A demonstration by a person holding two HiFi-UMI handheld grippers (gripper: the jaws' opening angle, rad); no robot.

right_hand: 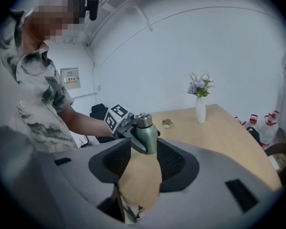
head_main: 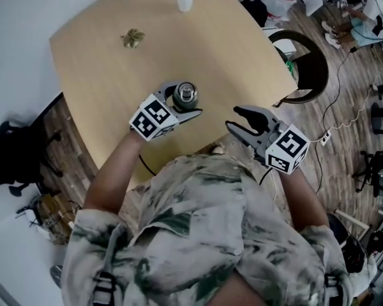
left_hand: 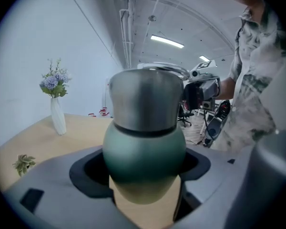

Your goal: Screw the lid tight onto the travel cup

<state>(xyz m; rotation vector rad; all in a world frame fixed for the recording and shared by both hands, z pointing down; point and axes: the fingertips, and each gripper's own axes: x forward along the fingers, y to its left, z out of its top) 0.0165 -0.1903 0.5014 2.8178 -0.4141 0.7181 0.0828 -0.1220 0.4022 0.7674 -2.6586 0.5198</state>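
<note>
Two hand-held grippers work at the near edge of a pale wooden tabletop (head_main: 108,69), carried by a person in a leaf-patterned shirt (head_main: 198,234). The left gripper (head_main: 189,101) is clamped around the travel cup (left_hand: 144,149), with its dark pads pressed to either side of the rounded green body just below the brushed-steel lid (left_hand: 145,99). The lid sits on top of the cup. The cup is inside the near edge, about midway along it. Whether its base rests on the wood or hangs just clear of it is hard to judge from any of the three views.

The right gripper (head_main: 235,118) hangs with its jaws parted and nothing between them. Its own view shows only bare wood and a strip of shirt in the gap. It sits at the same near edge, closer to the right corner. It points toward the cup and stays clear of both the cup and the other gripper.

A slim white vase (right_hand: 200,109) of blue and white flowers (right_hand: 200,86) stands at the far edge. A small dried sprig (head_main: 133,38) lies toward the far left corner, well apart from the cup.
</note>
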